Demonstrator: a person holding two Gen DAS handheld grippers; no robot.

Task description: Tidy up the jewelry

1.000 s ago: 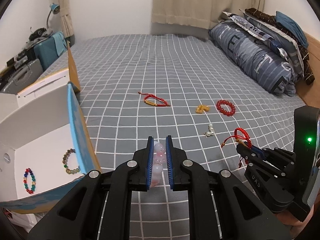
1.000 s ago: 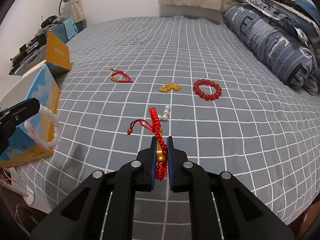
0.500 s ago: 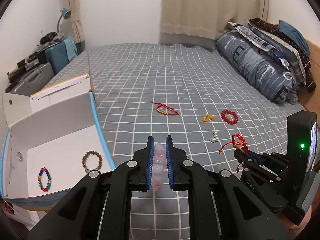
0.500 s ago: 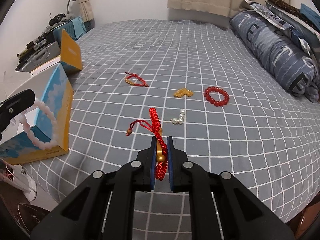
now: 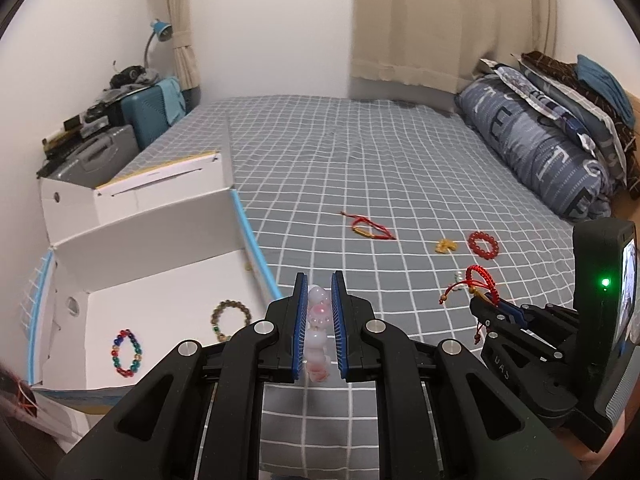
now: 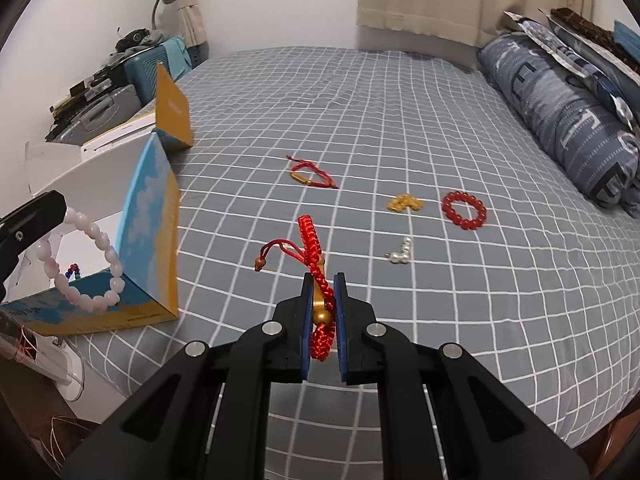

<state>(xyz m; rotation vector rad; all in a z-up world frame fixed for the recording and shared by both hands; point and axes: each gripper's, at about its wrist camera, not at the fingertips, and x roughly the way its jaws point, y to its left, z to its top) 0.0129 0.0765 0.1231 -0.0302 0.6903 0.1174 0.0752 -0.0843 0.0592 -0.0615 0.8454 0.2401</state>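
Observation:
My left gripper (image 5: 319, 280) is shut on a pale pink bead bracelet (image 5: 318, 320), which also hangs in the right wrist view as a pink loop (image 6: 96, 268) beside the box. My right gripper (image 6: 323, 280) is shut on a red braided cord bracelet (image 6: 314, 256) with a gold bead; the same red cord bracelet (image 5: 478, 280) shows at the right of the left wrist view. The open white box (image 5: 168, 300) with a blue rim sits at the left bed edge. Inside lie a multicoloured bead bracelet (image 5: 127, 353) and a brown bead bracelet (image 5: 228, 316).
On the grey checked bedspread (image 6: 400, 120) lie a red cord bracelet with a gold tube (image 6: 310, 174), a small gold piece (image 6: 405, 203), a red bead bracelet (image 6: 464, 210) and pearl earrings (image 6: 401, 253). Pillows (image 6: 560, 120) line the right side. Suitcases (image 5: 132, 120) stand beyond the box.
Both grippers have risen and drawn back from the bed with their bracelets still held. More of the inside of the box shows in the left wrist view now.

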